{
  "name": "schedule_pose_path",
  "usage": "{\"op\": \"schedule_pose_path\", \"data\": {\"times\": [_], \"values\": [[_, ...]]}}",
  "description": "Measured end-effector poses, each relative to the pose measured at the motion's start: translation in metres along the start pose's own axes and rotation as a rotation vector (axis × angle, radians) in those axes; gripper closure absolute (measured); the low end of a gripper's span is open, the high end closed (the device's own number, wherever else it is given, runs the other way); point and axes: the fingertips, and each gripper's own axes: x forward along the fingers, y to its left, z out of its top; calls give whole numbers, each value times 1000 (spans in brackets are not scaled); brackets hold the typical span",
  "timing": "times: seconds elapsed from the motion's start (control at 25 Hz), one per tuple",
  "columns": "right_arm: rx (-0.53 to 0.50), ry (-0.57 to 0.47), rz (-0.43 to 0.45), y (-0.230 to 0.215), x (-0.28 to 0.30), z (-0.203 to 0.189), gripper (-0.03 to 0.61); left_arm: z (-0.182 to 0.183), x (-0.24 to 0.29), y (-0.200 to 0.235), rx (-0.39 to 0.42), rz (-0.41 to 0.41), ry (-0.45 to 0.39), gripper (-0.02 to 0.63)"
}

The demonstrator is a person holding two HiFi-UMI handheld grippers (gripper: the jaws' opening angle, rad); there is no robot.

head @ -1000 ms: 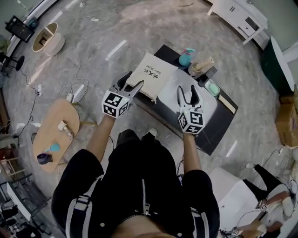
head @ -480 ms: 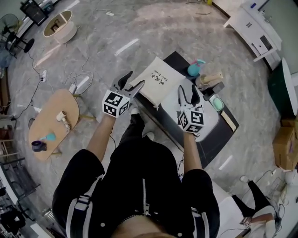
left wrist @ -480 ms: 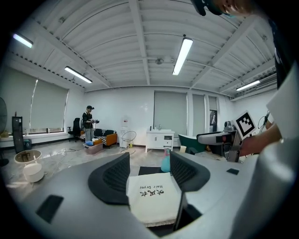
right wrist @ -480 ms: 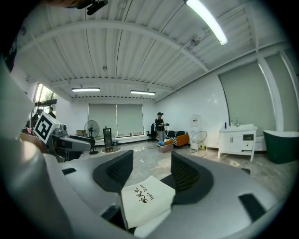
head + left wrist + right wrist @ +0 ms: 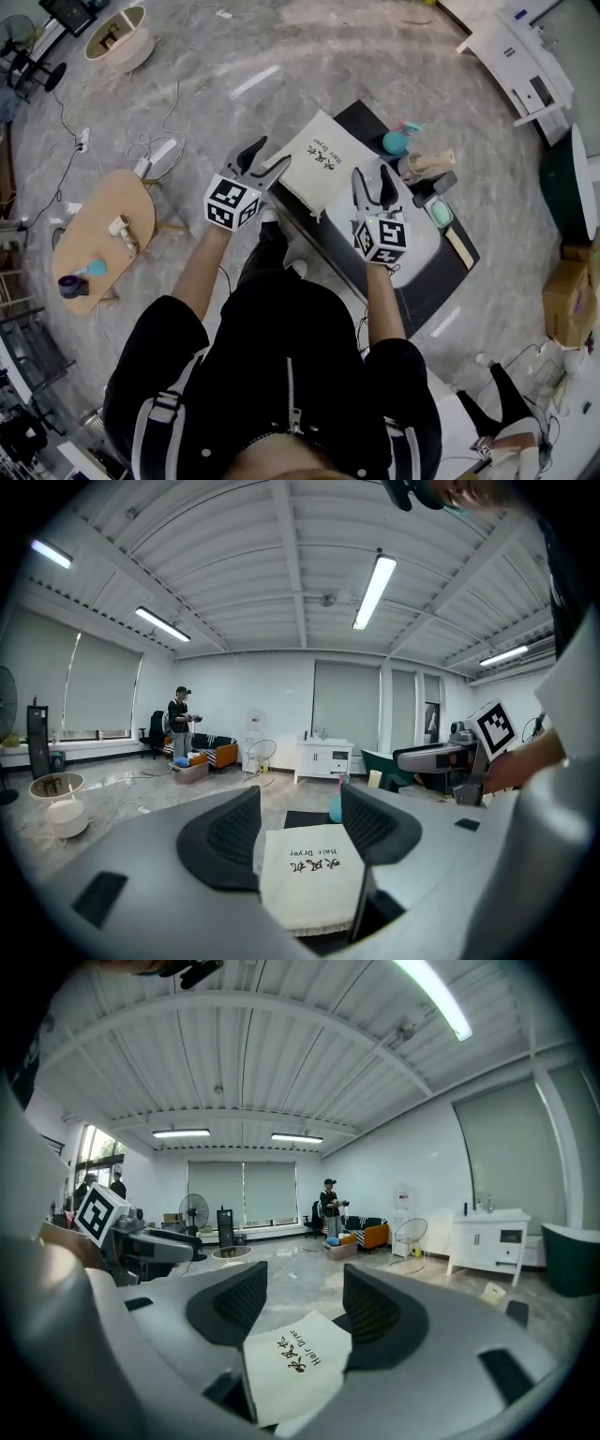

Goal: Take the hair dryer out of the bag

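A cream cloth bag (image 5: pixel 322 170) printed "Hair Dryer" lies flat on the dark table (image 5: pixel 441 272), overhanging its left corner. The hair dryer itself is hidden. My left gripper (image 5: pixel 263 165) hovers open just left of the bag, jaws apart and empty. My right gripper (image 5: pixel 376 186) hovers open at the bag's right edge, also empty. The bag (image 5: pixel 312 875) shows between the left jaws in the left gripper view, with the left gripper (image 5: pixel 298 832) open. In the right gripper view the bag (image 5: pixel 295 1368) lies below the open right gripper (image 5: pixel 303 1309).
On the table behind the bag stand a teal bottle (image 5: pixel 398 141), a tan roll (image 5: pixel 431 161), a dark bar (image 5: pixel 433 183) and a mint case (image 5: pixel 438 211). A white pad (image 5: pixel 412 234) covers the table's middle. A wooden side table (image 5: pixel 98 234) stands at left; cables cross the floor.
The head camera has shifted, so the table and bag sit slightly higher and further right. Both grippers stay open beside the bag, the right one a little closer to it.
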Motion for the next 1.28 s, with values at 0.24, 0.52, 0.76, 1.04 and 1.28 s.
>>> {"op": "schedule_pose_path", "data": {"times": [0.24,0.52,0.76,1.04,1.28], "values": [[-12,58,37,12,14,-17,328,-16,-1,10,-31,12,20,337],[-63,177,146,46,33,-56,328,-44,-13,28,-77,49,57,337],[-117,291,239,73,47,-98,339,-60,-23,40,-102,81,80,337],[-231,408,338,104,61,-140,339,-76,-41,56,-134,128,97,337],[-321,503,375,120,66,-176,338,-85,-58,68,-152,164,105,337]]}}
